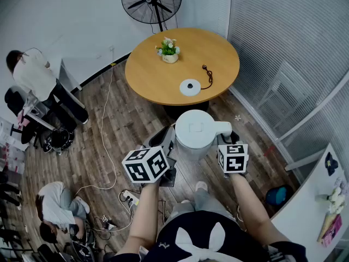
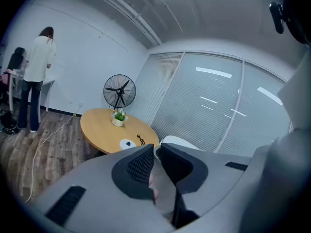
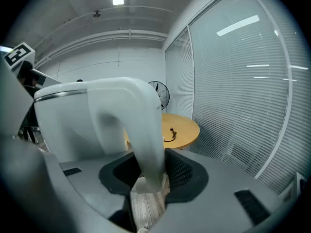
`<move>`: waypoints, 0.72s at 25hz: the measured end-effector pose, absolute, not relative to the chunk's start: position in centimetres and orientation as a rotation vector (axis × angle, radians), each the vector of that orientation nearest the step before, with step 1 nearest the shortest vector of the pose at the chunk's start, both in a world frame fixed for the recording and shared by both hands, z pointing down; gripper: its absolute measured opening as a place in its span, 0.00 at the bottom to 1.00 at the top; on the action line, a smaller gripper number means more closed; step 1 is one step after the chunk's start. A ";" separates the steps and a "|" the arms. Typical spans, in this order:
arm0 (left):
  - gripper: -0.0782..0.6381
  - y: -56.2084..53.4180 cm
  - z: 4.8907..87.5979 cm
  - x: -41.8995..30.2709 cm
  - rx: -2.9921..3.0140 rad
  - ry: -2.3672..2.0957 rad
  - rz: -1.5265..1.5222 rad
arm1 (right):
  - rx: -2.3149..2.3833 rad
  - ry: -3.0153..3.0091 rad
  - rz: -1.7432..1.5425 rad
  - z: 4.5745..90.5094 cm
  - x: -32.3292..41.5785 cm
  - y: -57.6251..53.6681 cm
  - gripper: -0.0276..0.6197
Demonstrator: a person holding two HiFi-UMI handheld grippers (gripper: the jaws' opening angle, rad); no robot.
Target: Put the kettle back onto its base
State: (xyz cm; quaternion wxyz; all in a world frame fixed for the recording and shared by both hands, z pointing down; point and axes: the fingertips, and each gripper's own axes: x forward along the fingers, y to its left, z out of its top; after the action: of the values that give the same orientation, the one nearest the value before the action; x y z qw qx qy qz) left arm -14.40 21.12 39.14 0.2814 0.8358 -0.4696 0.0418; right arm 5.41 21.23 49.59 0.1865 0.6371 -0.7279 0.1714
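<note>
The white kettle [image 1: 194, 132] hangs in the air over the wooden floor, short of the round table [image 1: 158, 78]. My right gripper [image 1: 226, 137] is shut on the kettle handle [image 3: 146, 144], with the pads pressing on both sides of it; the kettle body [image 3: 73, 120] fills the left of the right gripper view. My left gripper [image 1: 166, 142] sits close by the kettle's left side; its jaws [image 2: 156, 154] stand together with nothing between them. The round white base [image 1: 190, 87] lies on the table with its black cord [image 1: 208, 76] beside it.
A small potted plant [image 1: 169, 50] stands on the table behind the base. A floor fan [image 1: 151, 2] is at the far wall. Blinds [image 1: 283, 48] run along the right. A person [image 1: 38, 81] stands at the left; another [image 1: 57, 206] sits low by cables and a power strip [image 1: 130, 198].
</note>
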 end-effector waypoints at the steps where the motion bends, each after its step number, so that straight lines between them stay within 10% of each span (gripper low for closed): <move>1: 0.20 21.1 39.1 -14.3 2.243 -1.262 0.112 | 1.796 -2.052 0.481 49.5 5.5 21.2 0.27; 18: 0.20 16.7 39.8 -12.4 2.260 -1.299 0.125 | 1.808 -2.090 0.461 49.2 7.7 15.9 0.28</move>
State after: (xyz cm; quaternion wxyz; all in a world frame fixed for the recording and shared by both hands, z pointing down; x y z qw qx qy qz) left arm -12.43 16.68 39.81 0.2629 0.8354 -0.4804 0.0460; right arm 7.73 15.87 49.21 0.1690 0.6361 -0.7352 0.1621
